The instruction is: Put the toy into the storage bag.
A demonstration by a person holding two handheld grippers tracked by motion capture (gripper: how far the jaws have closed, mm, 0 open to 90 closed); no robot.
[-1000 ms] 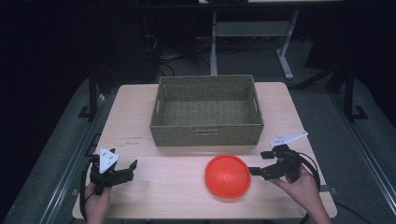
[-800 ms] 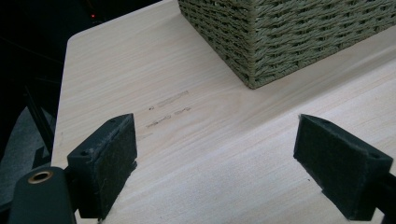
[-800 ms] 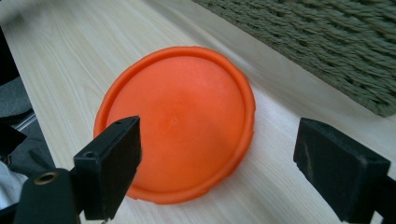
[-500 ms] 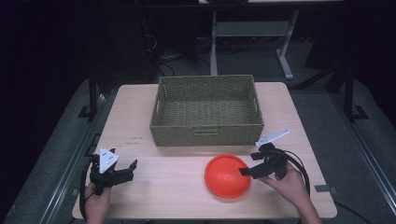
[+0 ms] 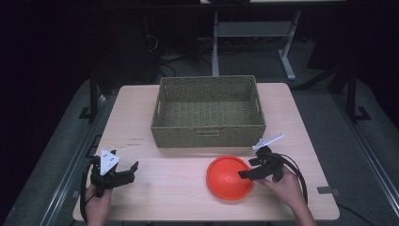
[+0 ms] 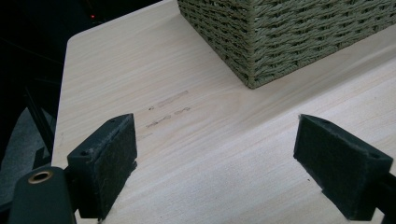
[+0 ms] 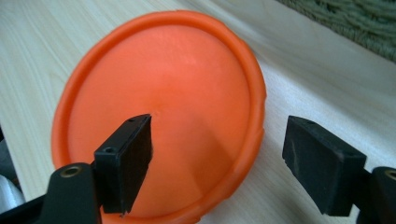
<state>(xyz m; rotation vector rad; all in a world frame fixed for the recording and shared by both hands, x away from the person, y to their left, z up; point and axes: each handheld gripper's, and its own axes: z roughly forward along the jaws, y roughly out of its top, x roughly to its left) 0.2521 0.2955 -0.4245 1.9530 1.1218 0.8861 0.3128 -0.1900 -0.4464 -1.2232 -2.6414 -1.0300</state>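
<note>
Straddling the near right rim of the orange bowl [image 5: 229, 177], the right gripper [image 5: 245, 173] stands at the front right of the table [image 5: 179, 207], held by the person's right hand [image 5: 285, 188]. Its jaws are apart and have just been closing somewhat; in the right gripper view one pad sits over the bowl's [image 7: 159, 107] inner face and the other outside the rim, above bare table [image 7: 327, 88]. The rim lies between the pads with a gap to each; no pad is seen pressing on it. The bowl rests flat on the table, mouth up, in front of the basket and well clear of its wall.

At the front left, the left gripper [image 5: 129, 170] is held low over the table by the left hand [image 5: 97, 200], a grey three-cornered plate [image 5: 107, 160] on top. The left gripper view shows its jaws spread wide with only bare wood [image 6: 210, 154] between them, and faint dark marks [image 6: 170, 105] on the surface just ahead.

Farther back, the woven basket [image 5: 208, 136] stands at the middle of the table, its near corner [image 6: 254, 56] visible from the left gripper. It is rectangular and upright. Beyond the table, the legs of a metal frame [image 5: 287, 61] stand on dark floor.
</note>
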